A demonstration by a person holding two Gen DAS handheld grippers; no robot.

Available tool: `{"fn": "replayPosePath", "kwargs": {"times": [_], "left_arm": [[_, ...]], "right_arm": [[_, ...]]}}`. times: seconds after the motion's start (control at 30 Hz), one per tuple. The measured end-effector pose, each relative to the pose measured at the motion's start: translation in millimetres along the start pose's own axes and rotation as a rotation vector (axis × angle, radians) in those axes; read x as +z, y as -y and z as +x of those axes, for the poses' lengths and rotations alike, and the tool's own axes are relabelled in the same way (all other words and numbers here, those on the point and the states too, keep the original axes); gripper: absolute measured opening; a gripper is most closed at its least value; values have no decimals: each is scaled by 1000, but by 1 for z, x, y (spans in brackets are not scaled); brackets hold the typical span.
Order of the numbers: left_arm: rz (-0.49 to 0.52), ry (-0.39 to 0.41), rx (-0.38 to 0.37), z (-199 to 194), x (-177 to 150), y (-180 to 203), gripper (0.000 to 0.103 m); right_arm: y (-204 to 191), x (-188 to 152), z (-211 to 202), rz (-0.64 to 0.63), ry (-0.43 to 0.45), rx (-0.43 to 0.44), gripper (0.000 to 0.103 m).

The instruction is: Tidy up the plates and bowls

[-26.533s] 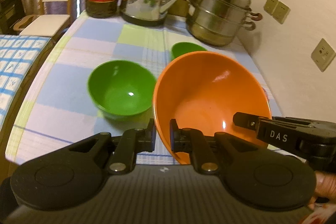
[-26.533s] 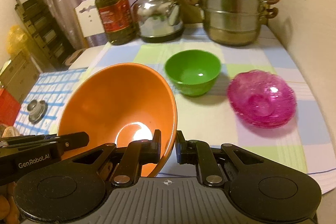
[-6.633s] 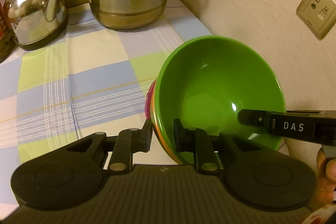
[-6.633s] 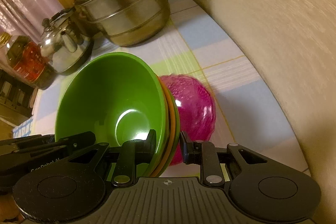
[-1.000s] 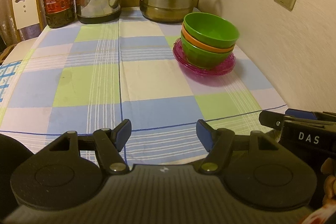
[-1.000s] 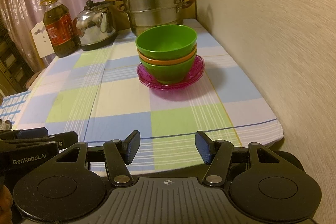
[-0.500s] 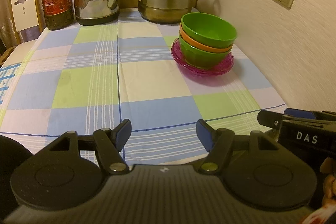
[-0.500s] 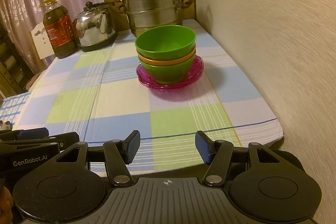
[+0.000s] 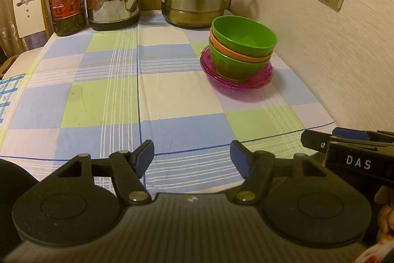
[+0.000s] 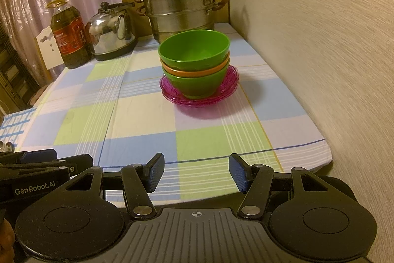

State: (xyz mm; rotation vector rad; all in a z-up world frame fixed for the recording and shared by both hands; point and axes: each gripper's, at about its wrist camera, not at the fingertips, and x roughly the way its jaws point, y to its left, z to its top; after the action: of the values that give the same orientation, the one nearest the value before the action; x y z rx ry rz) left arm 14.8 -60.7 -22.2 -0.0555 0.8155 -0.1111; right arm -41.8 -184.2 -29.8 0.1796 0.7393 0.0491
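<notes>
Table (image 9: 103,95): checked cloth, spread ahead of both sets of jaws
Steamer pot (image 10: 177,9): far beyond the jaws, at the back by the wall
Bowl stack (image 10: 194,65): green, orange, green, nested on pink plates (image 10: 170,90), well ahead of the jaws, right of centre
Left gripper (image 9: 191,158): jaws apart, nothing between
Right gripper (image 10: 195,171): jaws apart, nothing between
</notes>
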Motion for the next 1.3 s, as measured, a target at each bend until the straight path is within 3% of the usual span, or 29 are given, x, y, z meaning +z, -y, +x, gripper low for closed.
{"fn": "replayPosePath", "kwargs": {"times": [1.3], "left_arm": [[8, 6, -6, -1, 1, 1, 66]], "right_arm": [[2, 1, -2, -1, 2, -2, 58]]}}
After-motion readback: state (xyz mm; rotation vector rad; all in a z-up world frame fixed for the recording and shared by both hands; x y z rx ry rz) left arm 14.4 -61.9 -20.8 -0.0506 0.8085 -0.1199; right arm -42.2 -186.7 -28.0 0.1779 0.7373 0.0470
